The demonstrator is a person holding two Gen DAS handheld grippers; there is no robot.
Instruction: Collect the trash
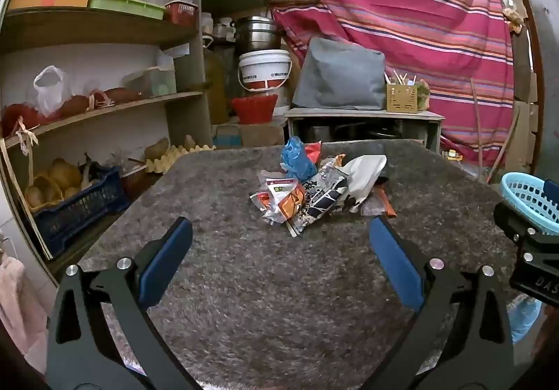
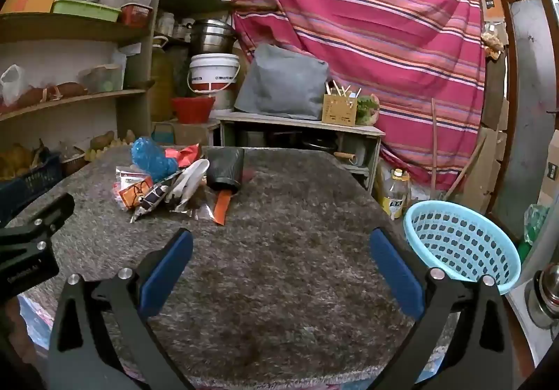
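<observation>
Blue basket (image 1: 531,203) is getting cut off by the frame edge in left wrist view, w/ right claw body covering its front. Wrappers (image 1: 307,194) are overlapping, so lower ones are staying hidden; print too small to read. Black bag (image 2: 225,168) is hiding the orange wrapper's (image 2: 222,206) top end.

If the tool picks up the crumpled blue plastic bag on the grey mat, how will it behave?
The blue plastic bag looks thin and crumpled, so it is probably very light and floppy and would squash when pinched. It touches other wrappers in the pile, so pulling it may drag some along. Its glossy film may be slippery.
</observation>
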